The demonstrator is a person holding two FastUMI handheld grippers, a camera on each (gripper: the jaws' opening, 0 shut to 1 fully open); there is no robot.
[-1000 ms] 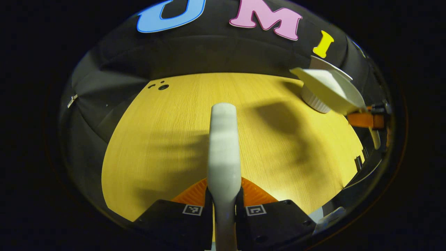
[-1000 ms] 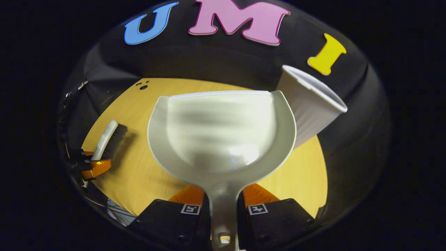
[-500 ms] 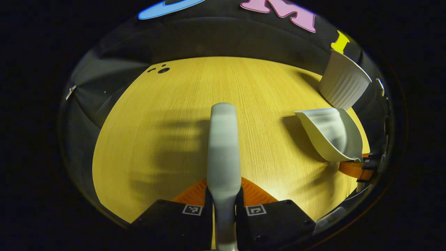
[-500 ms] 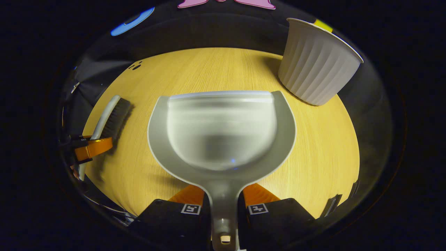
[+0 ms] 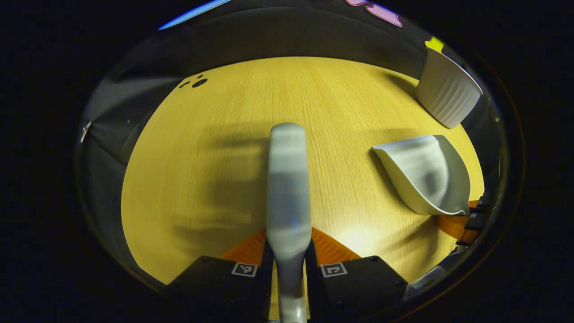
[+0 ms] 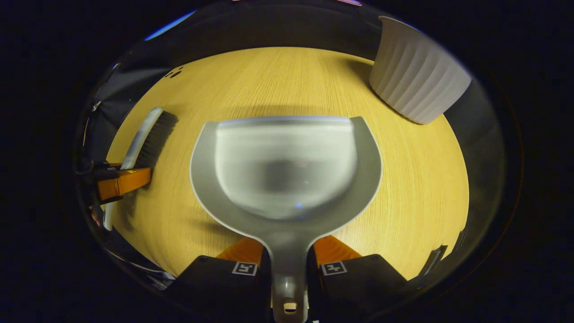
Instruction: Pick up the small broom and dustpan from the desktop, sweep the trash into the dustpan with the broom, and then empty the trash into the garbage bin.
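Both views are dim at the margins and bright at the centre, where overhead light falls on the yellow desktop [image 5: 215,148]. A glare patch lies near the fingers in the left gripper view. The broom [image 5: 288,188] and dustpan [image 6: 287,166] show faint banding and soft blur, and each casts a broad, soft-edged shadow. Fisheye distortion bends the desktop's edges and tilts the garbage bin [image 6: 417,80] outward.

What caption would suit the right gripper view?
Hand-held gripper holding an empty dustpan over the wooden desktop, ribbed bin beyond.
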